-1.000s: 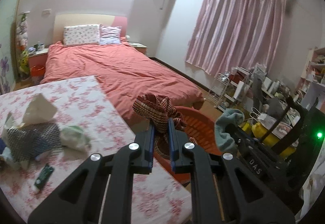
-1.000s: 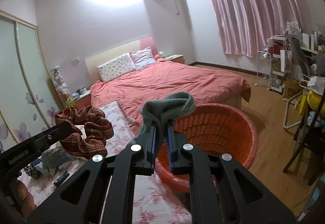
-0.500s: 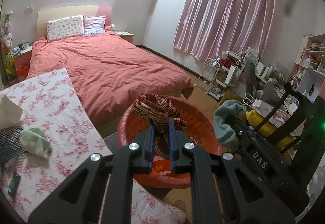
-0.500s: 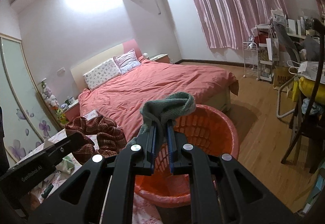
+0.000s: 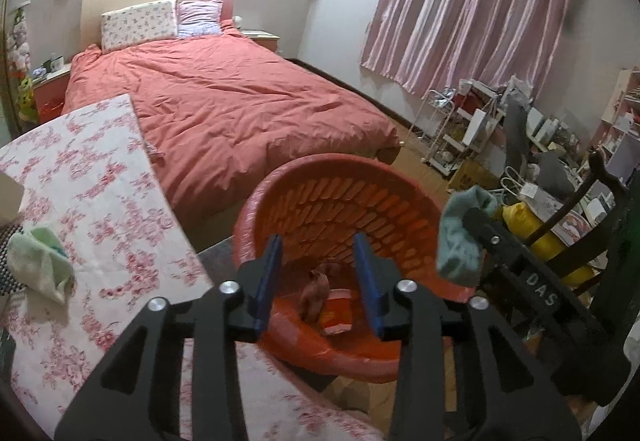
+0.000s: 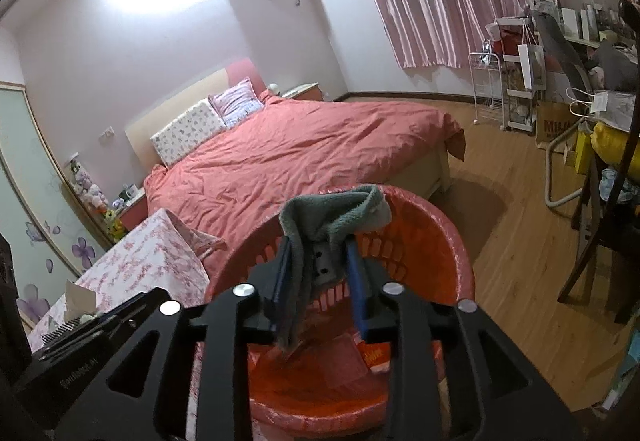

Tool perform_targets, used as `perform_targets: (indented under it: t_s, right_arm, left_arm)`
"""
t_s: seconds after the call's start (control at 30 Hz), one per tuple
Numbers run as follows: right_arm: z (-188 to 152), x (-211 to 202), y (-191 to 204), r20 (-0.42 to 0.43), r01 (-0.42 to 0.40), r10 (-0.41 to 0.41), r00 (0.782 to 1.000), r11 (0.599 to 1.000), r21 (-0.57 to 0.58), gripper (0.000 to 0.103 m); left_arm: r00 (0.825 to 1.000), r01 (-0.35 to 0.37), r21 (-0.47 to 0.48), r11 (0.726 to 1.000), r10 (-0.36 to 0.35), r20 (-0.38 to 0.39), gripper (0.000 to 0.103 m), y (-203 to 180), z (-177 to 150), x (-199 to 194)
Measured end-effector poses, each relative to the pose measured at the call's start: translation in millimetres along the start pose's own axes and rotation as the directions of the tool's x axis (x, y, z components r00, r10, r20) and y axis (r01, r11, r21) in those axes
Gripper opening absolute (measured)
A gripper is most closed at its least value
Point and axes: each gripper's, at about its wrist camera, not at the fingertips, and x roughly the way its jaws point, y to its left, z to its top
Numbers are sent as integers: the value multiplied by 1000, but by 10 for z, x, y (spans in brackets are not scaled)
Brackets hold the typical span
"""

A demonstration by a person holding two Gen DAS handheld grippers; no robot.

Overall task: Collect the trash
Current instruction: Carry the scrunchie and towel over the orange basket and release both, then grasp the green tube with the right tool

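An orange-red slotted basket (image 5: 344, 201) stands on the floor beside the table, also in the right wrist view (image 6: 452, 241). My left gripper (image 5: 319, 277) is open and empty above it; a brown-red cloth (image 5: 316, 291) lies blurred inside the basket next to an orange wrapper (image 5: 338, 311). My right gripper (image 6: 320, 277) is open over the basket, and a grey-green cloth (image 6: 332, 213) hangs draped on its left finger. That cloth also shows in the left wrist view (image 5: 460, 237).
A table with a pink floral cloth (image 5: 100, 201) is at left, with a light green cloth (image 5: 40, 261) on it. A bed with a red cover (image 5: 224, 101) lies behind. A dark chair (image 5: 580, 225) and cluttered shelves (image 5: 472, 129) stand at right.
Both grippers have opened over the basket. The brown-red cloth has dropped from the left gripper into the basket. The grey-green cloth now hangs loose on the right gripper's finger.
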Motion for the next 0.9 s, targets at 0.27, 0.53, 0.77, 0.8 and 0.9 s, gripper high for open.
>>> perform_targets:
  t_s: [0.27,0.53,0.77,0.8,0.9]
  right_arm:
    - [61,-75,129,-7,11,-11,1000,1000,-23,54]
    - [71,-236,411,-5,-21,21,1000,996,-85,54]
    - [-72,-364,847,-41,-92,87,995,983,-159,54]
    - [-100,-375,913,-49,-104,97,994,980,-169,54]
    - [-235,-391,1181,-89,-151,135,987,966,-209,54]
  left_arm:
    - [999,-53,-23,998,53,3,46,257,-95,-221]
    - [987,-152,-37,988,153,42,51,564,-293,-712]
    - [959,-264,-122,957,274,74,58,1115,-435,-1262]
    - [952,-285,-135,949,297,79,60,1213,-469,-1356]
    - [931,-337,-164,927,354,88,62,1439,-561,-1585]
